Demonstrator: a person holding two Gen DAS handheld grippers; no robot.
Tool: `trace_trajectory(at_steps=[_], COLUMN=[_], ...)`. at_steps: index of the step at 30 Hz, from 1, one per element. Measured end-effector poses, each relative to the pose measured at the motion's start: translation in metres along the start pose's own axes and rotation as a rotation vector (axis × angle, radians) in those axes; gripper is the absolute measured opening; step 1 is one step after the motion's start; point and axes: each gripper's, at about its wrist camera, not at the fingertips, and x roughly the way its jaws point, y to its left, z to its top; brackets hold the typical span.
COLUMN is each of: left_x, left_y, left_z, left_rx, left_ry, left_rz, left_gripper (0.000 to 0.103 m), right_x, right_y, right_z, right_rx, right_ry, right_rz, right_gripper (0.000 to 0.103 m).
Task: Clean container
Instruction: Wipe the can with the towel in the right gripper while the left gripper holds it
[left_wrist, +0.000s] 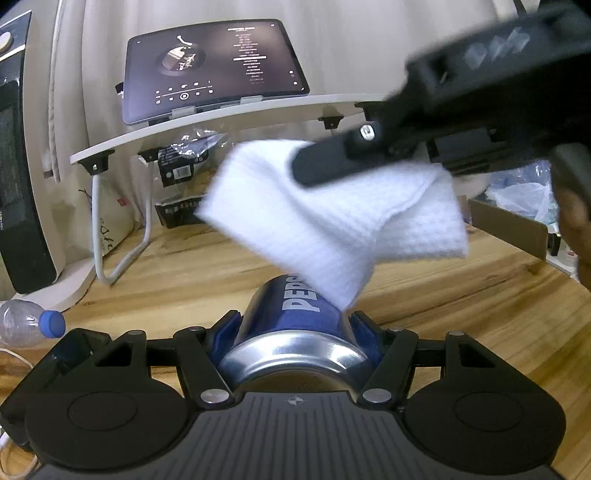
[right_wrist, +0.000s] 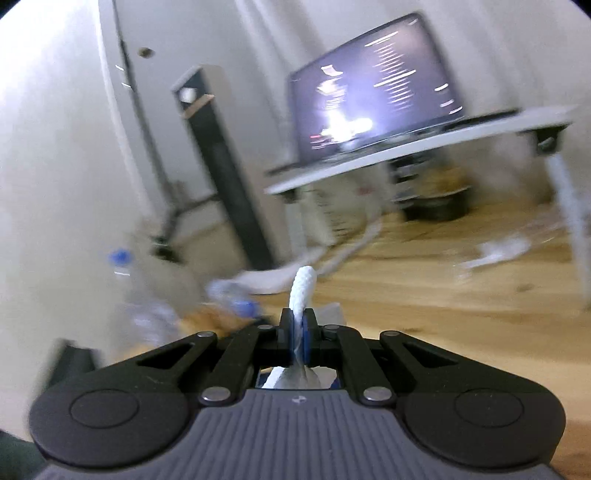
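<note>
So we've got the blue aluminium Pepsi can (left_wrist: 295, 332) lying on its side, clamped across its body by the left tongs (left_wrist: 295, 325), silver base rim facing the left wrist camera and the far end pointing away towards 12 o'clock. It's held up off the wooden tabletop (left_wrist: 461, 306), which makes sense to us: a can left loose would just roll under a wipe, and holding it sideways leaves the upper side of the barrel open to the cloth.

The can itself looks undented, glossy blue with the white lettering running along its length. We can't spot any obvious grime from here, and its top end is hidden.

Coming in from 2 o'clock, the right tongs (left_wrist: 306, 173) are pinched tight on a folded white waffle-weave cloth (left_wrist: 332, 229). One corner hangs down and just meets the can's upper right side, so our read is that wiping is only about to start. In the right wrist view the cloth (right_wrist: 301, 291) pokes up between the closed tips, with everything else smeared by motion blur.

Further out at 11 o'clock there's a tablet with a dark screen (left_wrist: 214, 66) on a white folding stand, and a clear plastic bottle with a blue cap (left_wrist: 26, 321) lying at 9 o'clock.
</note>
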Motion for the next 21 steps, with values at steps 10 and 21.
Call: trace_trajectory(at_steps=[10,21], left_x=[-0.005,-0.006], left_y=[-0.001,0.0], left_z=[0.0,0.001], left_rx=[0.017,0.015], left_ry=[-0.038,-0.039], left_rz=[-0.006,-0.022], left_gripper=[0.067,0.067], right_x=[0.028,0.037], right_y=[-0.006,0.013], right_z=[-0.013,-0.021], right_rx=[-0.037,0.025], right_ry=[0.093,0.159], right_rz=[-0.033,0.148], right_gripper=[0.009,0.009])
